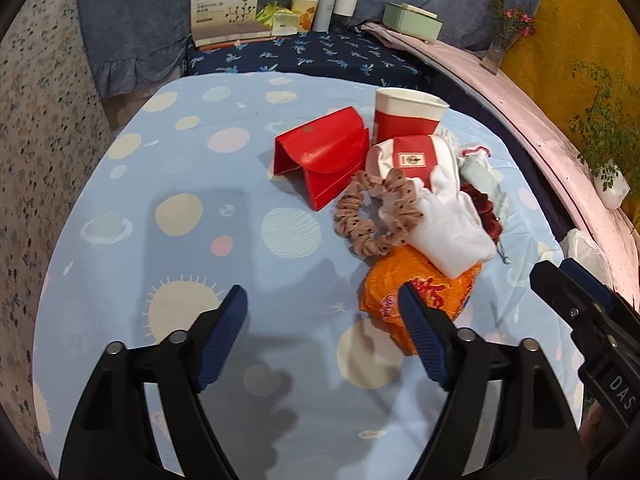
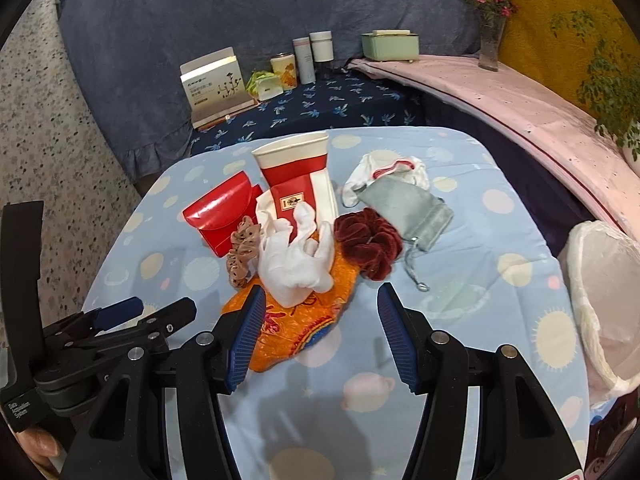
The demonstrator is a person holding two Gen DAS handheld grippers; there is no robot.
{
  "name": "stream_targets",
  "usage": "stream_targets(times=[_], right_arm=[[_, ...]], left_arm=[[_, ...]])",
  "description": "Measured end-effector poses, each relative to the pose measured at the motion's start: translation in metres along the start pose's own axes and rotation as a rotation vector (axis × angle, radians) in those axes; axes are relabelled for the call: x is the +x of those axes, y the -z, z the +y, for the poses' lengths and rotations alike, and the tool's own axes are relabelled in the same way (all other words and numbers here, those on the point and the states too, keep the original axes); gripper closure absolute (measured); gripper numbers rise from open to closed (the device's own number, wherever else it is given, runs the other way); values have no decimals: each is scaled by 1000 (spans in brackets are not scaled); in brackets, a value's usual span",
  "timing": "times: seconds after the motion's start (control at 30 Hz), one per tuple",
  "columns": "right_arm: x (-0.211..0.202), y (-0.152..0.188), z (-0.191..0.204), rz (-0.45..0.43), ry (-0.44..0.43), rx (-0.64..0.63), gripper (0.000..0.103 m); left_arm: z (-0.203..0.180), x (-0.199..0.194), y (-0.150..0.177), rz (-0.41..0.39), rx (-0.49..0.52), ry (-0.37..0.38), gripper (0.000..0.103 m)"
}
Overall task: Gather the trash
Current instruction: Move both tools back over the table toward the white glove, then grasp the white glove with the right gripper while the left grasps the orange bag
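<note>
A pile sits on the light blue planet-print table [image 1: 240, 240]: a red and white paper cup [image 1: 404, 116] [image 2: 294, 164], a flattened red and white cup [image 1: 412, 156], a red pouch [image 1: 324, 160] [image 2: 224, 212], a white glove [image 1: 448, 224] [image 2: 296, 256], an orange wrapper [image 1: 412, 292] [image 2: 288, 320], a beige scrunchie [image 1: 372, 216], a dark red scrunchie [image 2: 368, 240] and a grey drawstring bag [image 2: 408, 208]. My left gripper [image 1: 322, 312] is open and empty, just short of the orange wrapper. My right gripper [image 2: 320, 312] is open and empty above the wrapper's near edge.
A bin lined with a white bag [image 2: 604, 300] stands at the table's right edge. Behind the table are a white box [image 1: 226, 8], jars [image 1: 336, 4] and a green box [image 1: 412, 20]. A pink ledge [image 2: 520, 112] with plants curves along the right.
</note>
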State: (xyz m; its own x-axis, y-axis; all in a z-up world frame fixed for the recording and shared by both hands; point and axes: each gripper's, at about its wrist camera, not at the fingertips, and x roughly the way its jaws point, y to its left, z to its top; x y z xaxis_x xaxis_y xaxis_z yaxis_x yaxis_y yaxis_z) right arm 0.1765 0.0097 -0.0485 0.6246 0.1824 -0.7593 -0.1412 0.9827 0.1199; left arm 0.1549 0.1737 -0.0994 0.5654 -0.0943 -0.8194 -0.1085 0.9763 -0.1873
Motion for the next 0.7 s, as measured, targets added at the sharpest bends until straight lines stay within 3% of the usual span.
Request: stream_targets(times=[0.47,0.57,0.63,0.7], right_arm=[[55,-6,17,82,-15,-28,49],[65,-4,17,105,-26,-32,62],[69,-3,17,118,-42,-37,83],[70,-2,16,119,-55,-33,85]], left_arm=[[16,19,-1,35,-21,-4,26],[15,22,-1,40,-17,-2,26],[15,23,-1,43,-14,1,26],[13,24,-1,45,-11,4,26]])
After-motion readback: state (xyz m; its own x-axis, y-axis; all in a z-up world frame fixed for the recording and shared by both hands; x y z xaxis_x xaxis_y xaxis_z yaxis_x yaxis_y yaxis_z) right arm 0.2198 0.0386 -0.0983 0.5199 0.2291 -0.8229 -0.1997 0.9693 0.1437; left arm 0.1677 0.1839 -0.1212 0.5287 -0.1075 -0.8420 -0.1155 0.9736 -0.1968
